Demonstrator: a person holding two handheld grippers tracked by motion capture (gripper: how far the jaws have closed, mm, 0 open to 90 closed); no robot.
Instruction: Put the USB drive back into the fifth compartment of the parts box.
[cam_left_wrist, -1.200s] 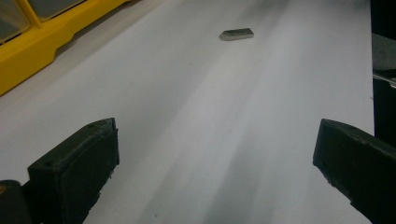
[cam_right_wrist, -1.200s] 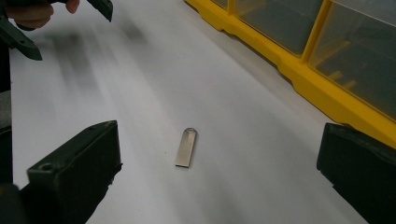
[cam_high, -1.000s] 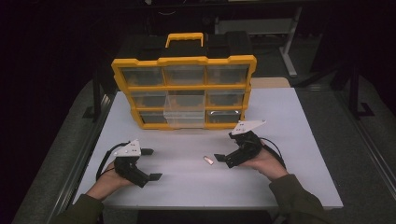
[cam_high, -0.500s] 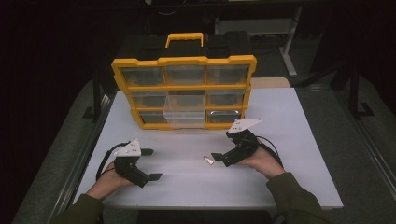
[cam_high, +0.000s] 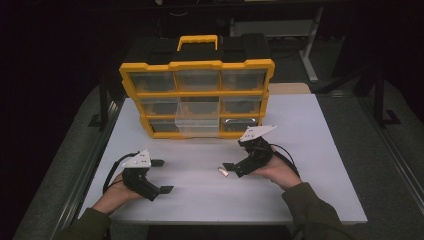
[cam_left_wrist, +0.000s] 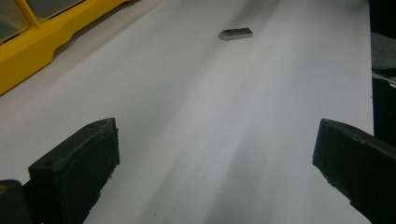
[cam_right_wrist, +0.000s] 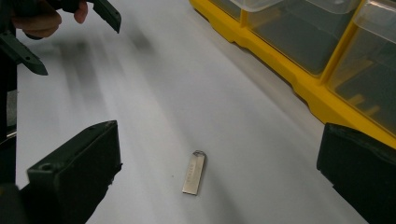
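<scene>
a white counter is seen in a dark room, with grey floor at both sides and a metal frame leg behind at the right. a yellow organiser case with clear drawers and a yellow handle is stood at the counter's far edge; its middle drawer in the bottom row is pulled out a little. the near half of the counter is left bare, with open room between the case and the near edge and wide margins towards the right edge.

a small silver usb stick is laid flat on the counter, near the middle, just beside the tips of the right gripper and not touching them. in the right gripper view the stick is seen between the two fingers, which are spread wide with nothing held. the left gripper is held low over the counter's near left part, well apart from the stick; its fingers are likewise spread wide and empty, and the stick is seen far ahead of them.

faint marking is seen on the stick's face, too small to be read; no other writing can be made out
</scene>
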